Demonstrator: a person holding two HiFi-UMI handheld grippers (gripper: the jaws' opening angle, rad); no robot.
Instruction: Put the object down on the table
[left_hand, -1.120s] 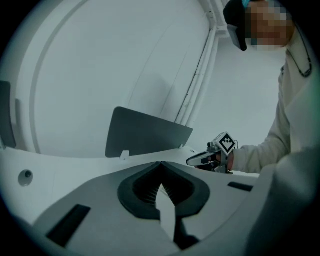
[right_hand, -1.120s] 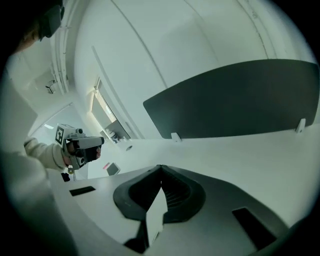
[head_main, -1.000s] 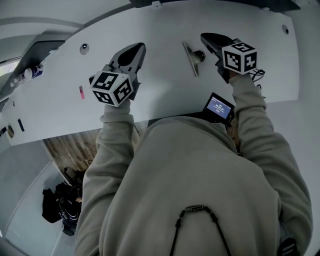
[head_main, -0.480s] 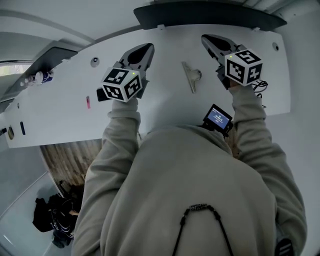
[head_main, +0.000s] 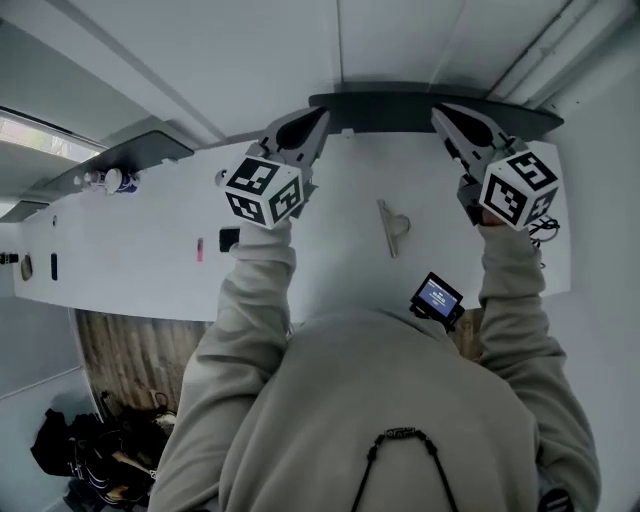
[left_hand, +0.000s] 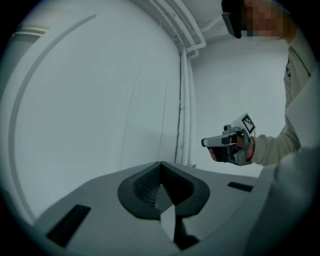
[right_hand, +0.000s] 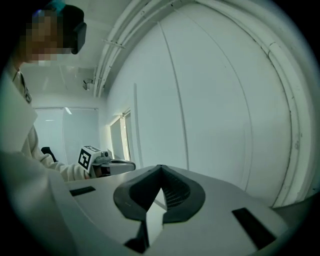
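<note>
A small metal clip (head_main: 392, 228) lies alone on the white table (head_main: 330, 260), between my two arms and touched by neither gripper. In the head view both grippers are raised above the table's far edge and point at the wall. My left gripper (head_main: 318, 118) is shut with nothing in it; in its own view the jaws (left_hand: 161, 165) meet against the bare wall. My right gripper (head_main: 445, 112) is also shut and empty, its jaws (right_hand: 160, 167) closed in front of the wall. Each gripper shows in the other's view: the right gripper (left_hand: 227, 145) and the left gripper (right_hand: 107, 165).
A small device with a blue screen (head_main: 437, 298) sits at the table's near edge by my right arm. A pink item (head_main: 199, 249) and a small black item (head_main: 229, 238) lie left of my left arm. A dark ledge (head_main: 420, 100) runs along the wall.
Both grippers have risen from over the table to the wall beyond its far edge, still shut. The clip has stayed where it lay.
</note>
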